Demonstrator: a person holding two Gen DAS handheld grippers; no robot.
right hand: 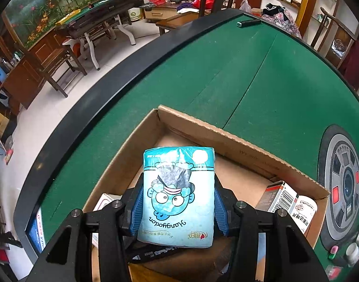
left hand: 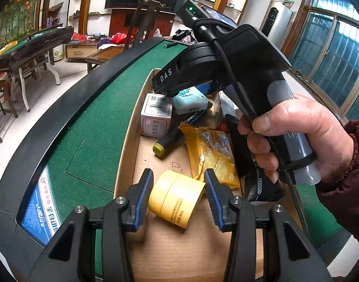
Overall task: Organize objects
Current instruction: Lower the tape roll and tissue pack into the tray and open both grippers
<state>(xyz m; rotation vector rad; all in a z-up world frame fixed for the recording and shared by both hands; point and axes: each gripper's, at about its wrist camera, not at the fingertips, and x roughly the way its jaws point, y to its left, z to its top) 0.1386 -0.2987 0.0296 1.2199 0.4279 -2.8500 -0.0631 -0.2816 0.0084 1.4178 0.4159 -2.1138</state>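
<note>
A cardboard box (left hand: 130,127) lies on the green felt table. My left gripper (left hand: 179,188) is inside it, with its blue pads on either side of a yellow tape roll (left hand: 176,198) that rests on the box floor; the pads touch or nearly touch it. My right gripper (right hand: 178,202) is shut on a light blue tissue pack (right hand: 178,195) with a cartoon face and holds it over the box (right hand: 226,131). The right gripper's body (left hand: 226,65) and the hand on it fill the right of the left wrist view, with the tissue pack (left hand: 190,99) under it.
In the box lie a pink-white carton (left hand: 156,115), a screwdriver with a yellow cap (left hand: 165,144), a yellow snack bag (left hand: 212,152), a black pouch (left hand: 261,185) and a white medicine carton (right hand: 290,204). A round control panel (right hand: 344,185) sits in the table.
</note>
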